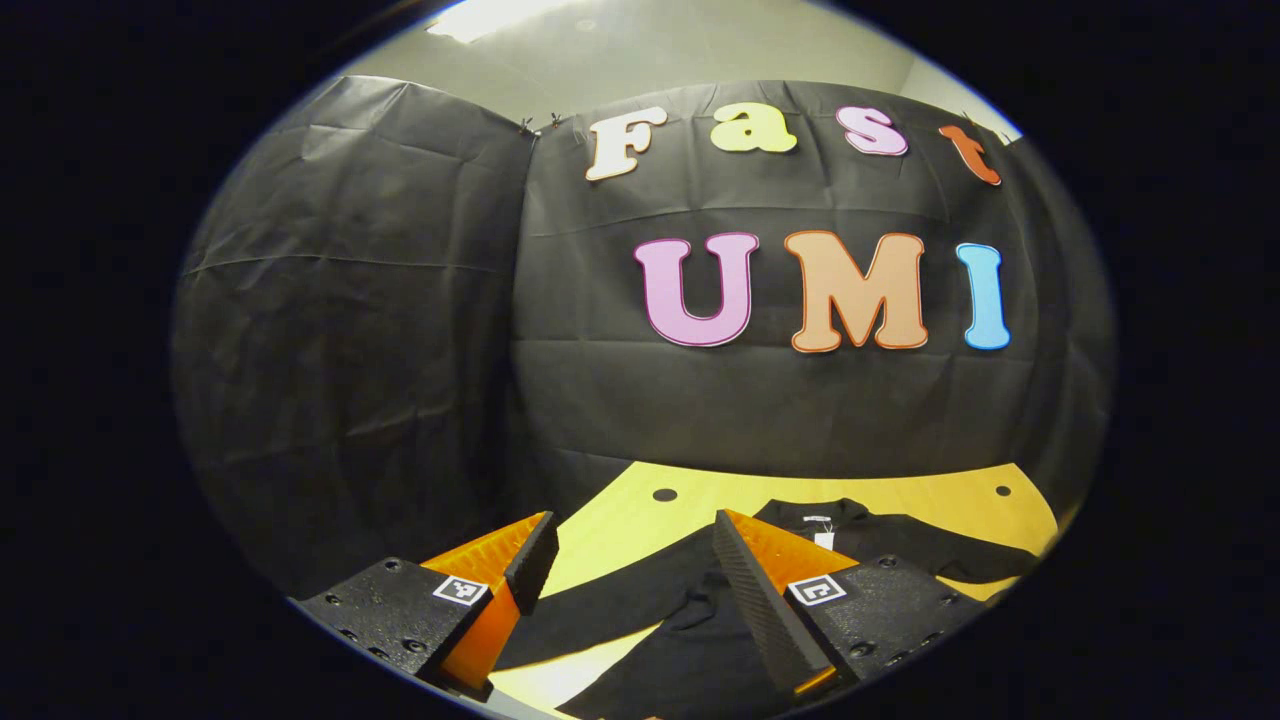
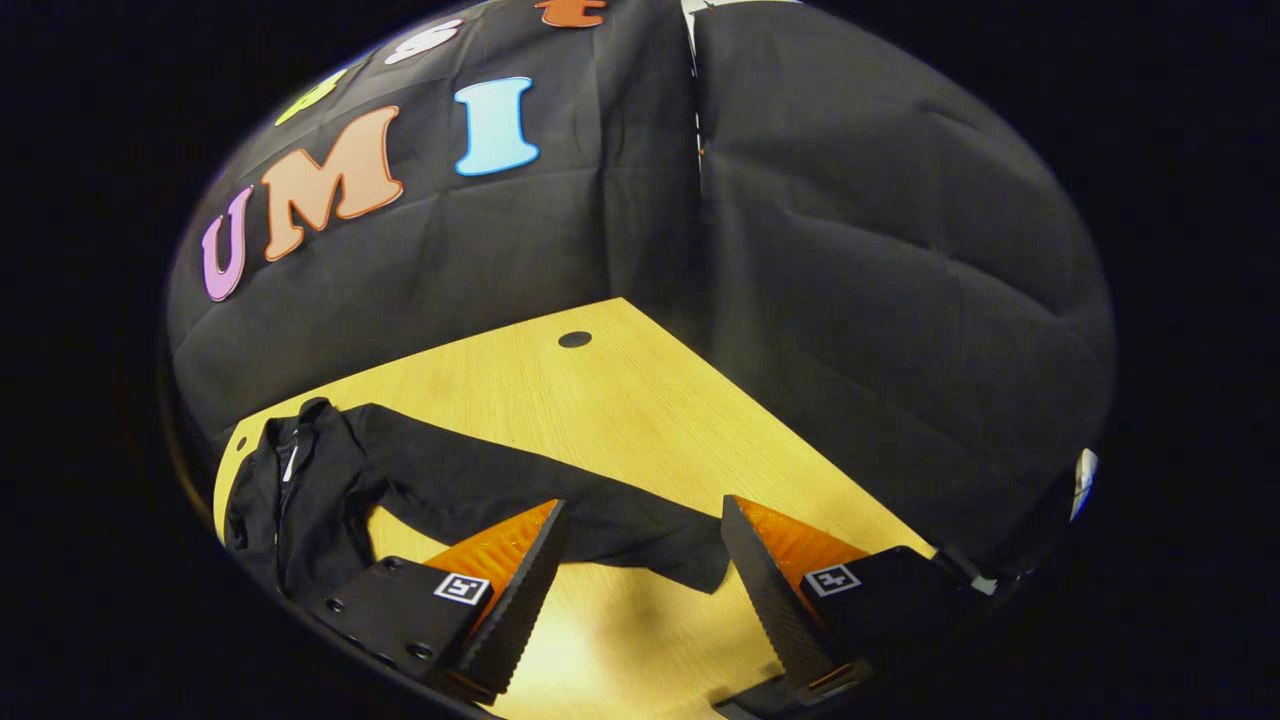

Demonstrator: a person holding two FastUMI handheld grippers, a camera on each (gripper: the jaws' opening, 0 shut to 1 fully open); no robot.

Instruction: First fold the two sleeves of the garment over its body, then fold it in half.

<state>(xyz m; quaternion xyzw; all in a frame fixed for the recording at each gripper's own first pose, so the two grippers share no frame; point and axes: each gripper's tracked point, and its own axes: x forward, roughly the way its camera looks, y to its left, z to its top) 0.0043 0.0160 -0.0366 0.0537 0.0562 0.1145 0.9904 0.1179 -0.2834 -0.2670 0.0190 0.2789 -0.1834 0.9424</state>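
Your left claw (image 1: pixel 630 580) hangs spread wide above the table (image 1: pixel 640 520), pinching nothing. In the left gripper view, the black garment (image 1: pixel 700 650) lies flat below it, one sleeve (image 1: pixel 610 600) running out across the gap between the fingers and the collar (image 1: pixel 815 515) farther off toward the booth wall. From this height you could come down on the body cloth just beside the sleeve and lift both layers, which would drag the whole garment instead of turning the sleeve over (black on black makes the edge hard to read).

Move across to your right claw (image 2: pixel 640 570), likewise spread and empty. In the right gripper view, the other sleeve (image 2: pixel 520 490) stretches from the bunched body (image 2: pixel 290 500) toward you, its cuff (image 2: pixel 690 570) lying between the fingers on bare wood. If you close too near the cuff's very tip, the cloth will likely slip out mid-fold; too deep, and the lower finger may catch the table and push the sleeve into a wrinkle.

Neither sleeve is folded yet. Pulling one side harder than the other would, I judge, skew the body, and the later half-fold would come out crooked.
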